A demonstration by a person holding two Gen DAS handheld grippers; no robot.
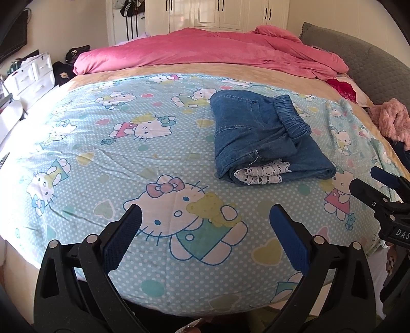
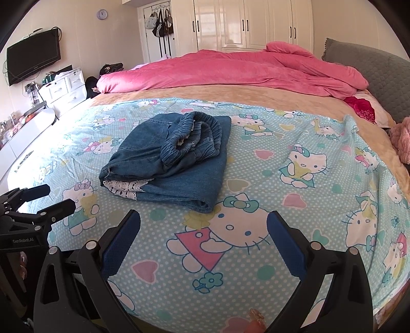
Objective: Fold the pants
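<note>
The blue denim pants (image 1: 258, 135) lie folded into a compact bundle on the Hello Kitty sheet (image 1: 107, 153), elastic waistband on top and white lace hem at the near end. They also show in the right wrist view (image 2: 176, 158). My left gripper (image 1: 205, 220) is open and empty, held back from the pants near the bed's front edge. My right gripper (image 2: 203, 222) is open and empty, just short of the bundle's near corner. The right gripper also shows at the right edge of the left wrist view (image 1: 371, 181), and the left gripper at the left of the right wrist view (image 2: 56, 198).
A pink duvet (image 1: 205, 53) is heaped across the far side of the bed. A grey headboard (image 1: 364, 61) and a pink fluffy item (image 1: 392, 120) are at the right. White drawers (image 2: 64, 87) and a wall TV (image 2: 33, 55) stand at the left, wardrobes (image 2: 243, 23) behind.
</note>
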